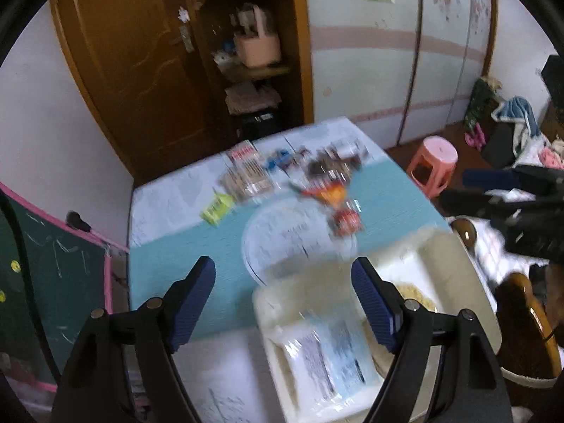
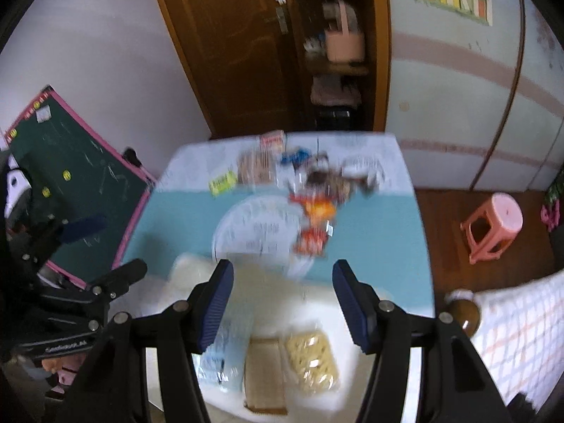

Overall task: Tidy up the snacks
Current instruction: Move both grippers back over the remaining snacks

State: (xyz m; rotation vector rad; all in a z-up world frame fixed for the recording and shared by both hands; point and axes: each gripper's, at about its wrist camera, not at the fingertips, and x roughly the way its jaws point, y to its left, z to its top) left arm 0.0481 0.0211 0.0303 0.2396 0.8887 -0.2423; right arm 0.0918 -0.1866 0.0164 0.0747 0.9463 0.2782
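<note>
The table (image 2: 370, 239), mid-frame, wears a teal and white cloth. On it: a white tray (image 2: 352, 384) at the bottom edge, a clear round lid (image 2: 261, 232) in the centre, and blurred snack packets (image 2: 313, 190) above.

We see our left gripper (image 1: 283, 294) at the bottom of its own wrist view, its blue-padded fingers (image 1: 192, 301) spread wide with nothing between them. Our right gripper (image 2: 283, 298) sits likewise at the bottom of its view, jaws wide apart and empty. Each gripper also shows in the other's view: the right at the right edge, the left at the left edge.
</note>
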